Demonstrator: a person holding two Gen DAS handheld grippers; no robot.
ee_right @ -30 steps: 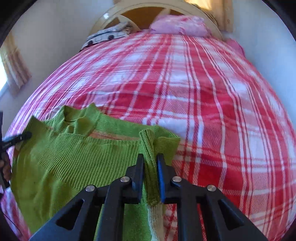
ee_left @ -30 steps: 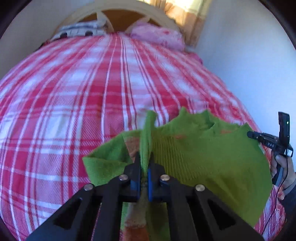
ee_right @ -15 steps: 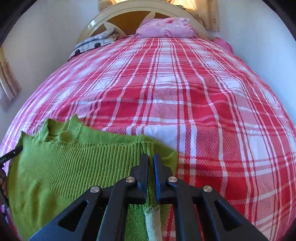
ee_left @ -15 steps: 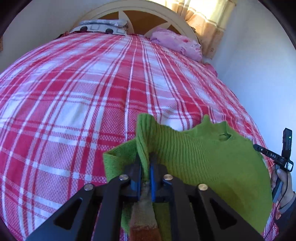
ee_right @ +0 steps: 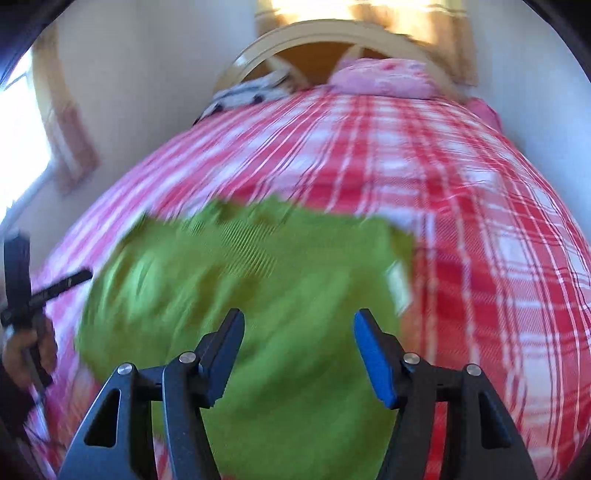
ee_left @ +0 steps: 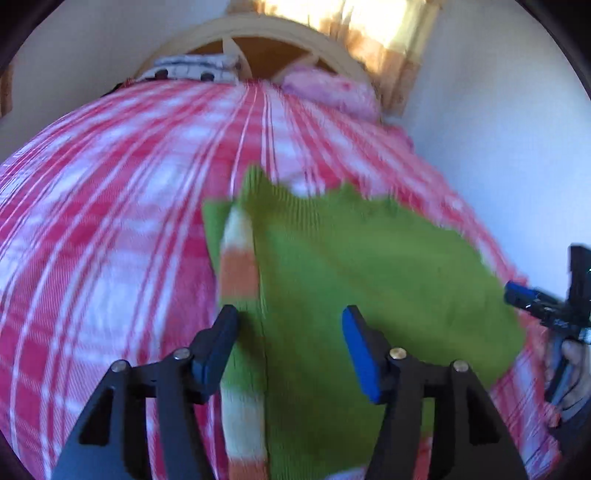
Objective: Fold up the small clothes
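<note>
**Both grippers let go of the green sweater**

Red-and-white plaid bedspread (ee_left: 110,229) covers the whole bed, running up to a cream arched headboard (ee_left: 258,33) with sunlit curtains (ee_left: 384,40) behind it. Against the headboard sit a spotted pillow (ee_left: 192,68) on the left and a pink pillow (ee_left: 328,92) on the right.

On the near part of the bed lies the sweater (ee_left: 351,266), green knit, spread out flat on the bedspread with its neckline toward the pillows. A sleeve (ee_left: 238,269) banded in cream and orange is folded in along its left side.

Left gripper (ee_left: 290,321) hovers over that left part, its jaws just opened and standing well apart; the sleeve lies below between them, loose, with neither pad pressing on it. Right gripper (ee_right: 299,323) hangs over the right half of the sweater, its jaws likewise just opened and spread wide, with only cloth lying under the gap. Each gripper's black frame also shows at the far edge of the other's view, held in a hand (ee_right: 22,350). Both views are smeared with blur, so the finer folds cannot be made out.
</note>
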